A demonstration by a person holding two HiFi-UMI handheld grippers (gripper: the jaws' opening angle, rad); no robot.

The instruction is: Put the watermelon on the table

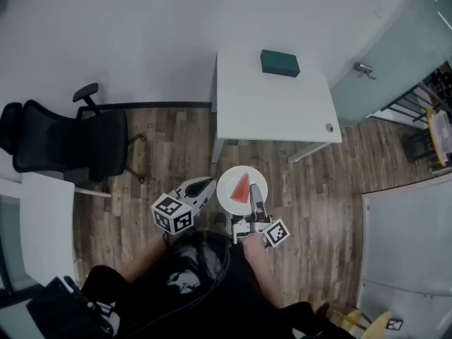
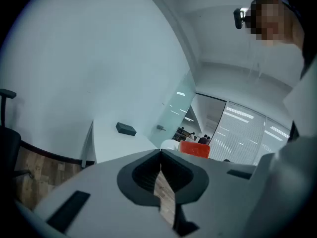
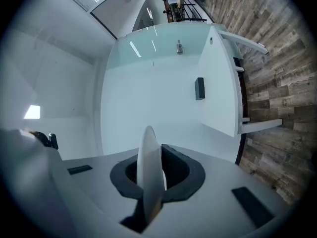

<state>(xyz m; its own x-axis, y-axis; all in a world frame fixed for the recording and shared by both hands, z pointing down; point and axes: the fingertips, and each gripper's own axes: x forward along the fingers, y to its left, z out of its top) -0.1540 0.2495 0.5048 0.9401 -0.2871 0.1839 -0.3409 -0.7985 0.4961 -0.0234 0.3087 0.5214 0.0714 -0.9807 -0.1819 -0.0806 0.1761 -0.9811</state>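
A red watermelon slice (image 1: 242,188) lies on a round white plate (image 1: 227,193) held in the air above the wood floor, short of the white table (image 1: 272,111). My right gripper (image 1: 256,207) is shut on the plate's near rim; in the right gripper view the plate (image 3: 148,155) stands edge-on between the jaws of the right gripper (image 3: 153,182). Just left of the plate, my left gripper (image 1: 205,186) is shut with nothing in it. In the left gripper view the left gripper (image 2: 161,175) has its jaws together, and the watermelon (image 2: 194,148) shows beyond them.
A dark green box (image 1: 280,63) lies at the table's far side. A black office chair (image 1: 67,143) stands to the left, with a white desk (image 1: 46,224) in front of it. A glass door (image 1: 402,55) is at the right, and a white cabinet (image 1: 409,253) below it.
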